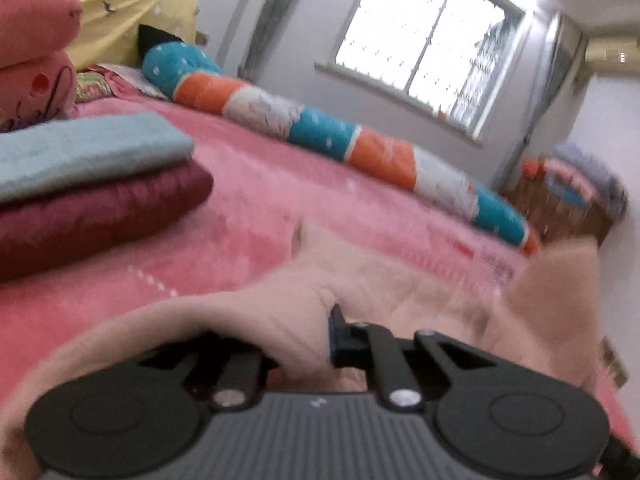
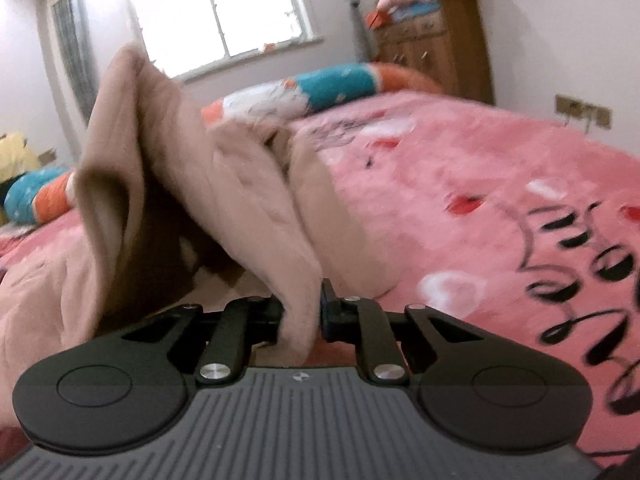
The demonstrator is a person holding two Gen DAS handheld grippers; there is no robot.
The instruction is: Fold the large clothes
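A large beige fleece garment (image 1: 400, 280) lies rumpled on the pink bed (image 1: 260, 200). In the left wrist view my left gripper (image 1: 304, 340) is shut on a thick fold of it, which covers the left finger. In the right wrist view my right gripper (image 2: 302, 312) is shut on another hanging edge of the beige garment (image 2: 240, 184), lifted just above the pink bedspread (image 2: 480, 200). The cloth rises in a tall peak to the left.
A stack of folded items, light blue (image 1: 88, 152) over maroon (image 1: 100, 216), sits at left. A long teal, orange and white bolster (image 1: 340, 136) lies along the far bed edge. A wooden cabinet (image 2: 440, 44) stands under the window wall.
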